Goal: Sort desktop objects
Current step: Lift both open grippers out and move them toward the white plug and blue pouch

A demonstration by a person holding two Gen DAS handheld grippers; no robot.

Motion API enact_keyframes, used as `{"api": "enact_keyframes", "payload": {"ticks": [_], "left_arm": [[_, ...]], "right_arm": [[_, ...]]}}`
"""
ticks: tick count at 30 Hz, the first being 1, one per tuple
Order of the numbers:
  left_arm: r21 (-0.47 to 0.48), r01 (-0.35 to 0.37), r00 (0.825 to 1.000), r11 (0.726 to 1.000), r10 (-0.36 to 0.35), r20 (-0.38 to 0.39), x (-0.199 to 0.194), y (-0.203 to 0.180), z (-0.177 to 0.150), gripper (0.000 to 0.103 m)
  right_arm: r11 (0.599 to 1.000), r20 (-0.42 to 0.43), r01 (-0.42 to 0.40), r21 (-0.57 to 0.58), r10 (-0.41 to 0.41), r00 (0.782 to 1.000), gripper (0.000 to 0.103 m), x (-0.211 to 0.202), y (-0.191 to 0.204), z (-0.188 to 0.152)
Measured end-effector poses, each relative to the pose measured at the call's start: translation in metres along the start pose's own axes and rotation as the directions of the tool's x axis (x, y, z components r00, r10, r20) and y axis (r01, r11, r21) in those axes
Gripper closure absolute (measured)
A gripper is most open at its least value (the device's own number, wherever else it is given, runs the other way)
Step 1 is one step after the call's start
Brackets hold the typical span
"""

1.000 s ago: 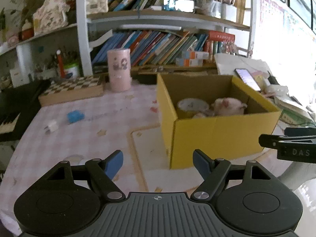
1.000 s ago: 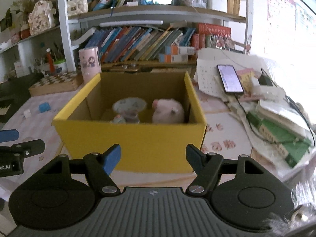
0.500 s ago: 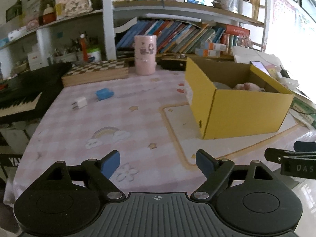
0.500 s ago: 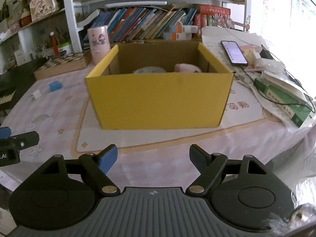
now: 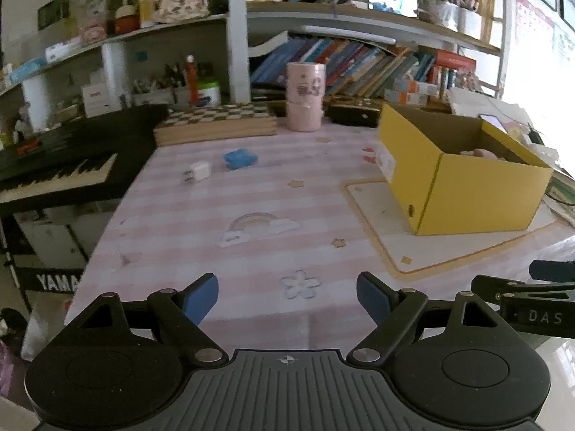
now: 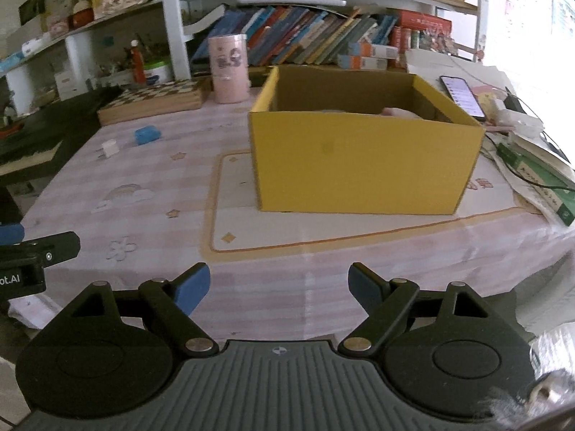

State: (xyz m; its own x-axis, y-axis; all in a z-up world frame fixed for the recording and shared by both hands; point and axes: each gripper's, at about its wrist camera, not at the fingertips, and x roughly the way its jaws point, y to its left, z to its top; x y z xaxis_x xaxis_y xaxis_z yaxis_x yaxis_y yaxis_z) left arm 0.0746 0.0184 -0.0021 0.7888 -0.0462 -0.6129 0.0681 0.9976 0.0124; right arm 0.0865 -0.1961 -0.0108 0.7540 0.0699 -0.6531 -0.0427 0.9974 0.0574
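A yellow cardboard box (image 5: 463, 186) (image 6: 363, 165) stands open on the pink checked tablecloth, with a pink soft object (image 5: 481, 153) (image 6: 399, 112) just showing over its rim. A blue eraser-like block (image 5: 240, 158) (image 6: 147, 134) and a white plug adapter (image 5: 196, 172) (image 6: 110, 147) lie on the cloth at the far left. My left gripper (image 5: 287, 300) is open and empty over the table's near edge. My right gripper (image 6: 278, 289) is open and empty, in front of the box.
A pink cylindrical holder (image 5: 305, 97) (image 6: 229, 69) and a chessboard box (image 5: 215, 122) stand at the back. A keyboard (image 5: 57, 176) sits left of the table. A phone (image 6: 461, 95), books and cables (image 6: 535, 172) lie right of the box. Bookshelves fill the background.
Both grippers have pulled back and away from the yellow box toward the table's near edge; the box now looks smaller and farther. Both stay open and empty.
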Motion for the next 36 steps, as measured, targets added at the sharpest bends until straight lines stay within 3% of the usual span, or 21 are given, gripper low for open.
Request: {"api": "enact_keyframes", "payload": {"ticks": [20, 36], "left_arm": [[-0.068, -0.059, 0.998, 0.996, 0.059, 0.001, -0.028, 0.069, -0.028, 0.016], [-0.095, -0.095, 0.995, 0.991, 0.097, 0.008, -0.03, 0.096, -0.028, 0.016]], "right_arm": [[0.989, -0.009, -0.097, -0.113, 0.096, 0.995, 0.019, -0.009, 0.082, -0.016], [0.973, -0.007, -0.152, -0.176, 0.153, 0.988, 0.018, -0.006, 0.125, -0.009]]}}
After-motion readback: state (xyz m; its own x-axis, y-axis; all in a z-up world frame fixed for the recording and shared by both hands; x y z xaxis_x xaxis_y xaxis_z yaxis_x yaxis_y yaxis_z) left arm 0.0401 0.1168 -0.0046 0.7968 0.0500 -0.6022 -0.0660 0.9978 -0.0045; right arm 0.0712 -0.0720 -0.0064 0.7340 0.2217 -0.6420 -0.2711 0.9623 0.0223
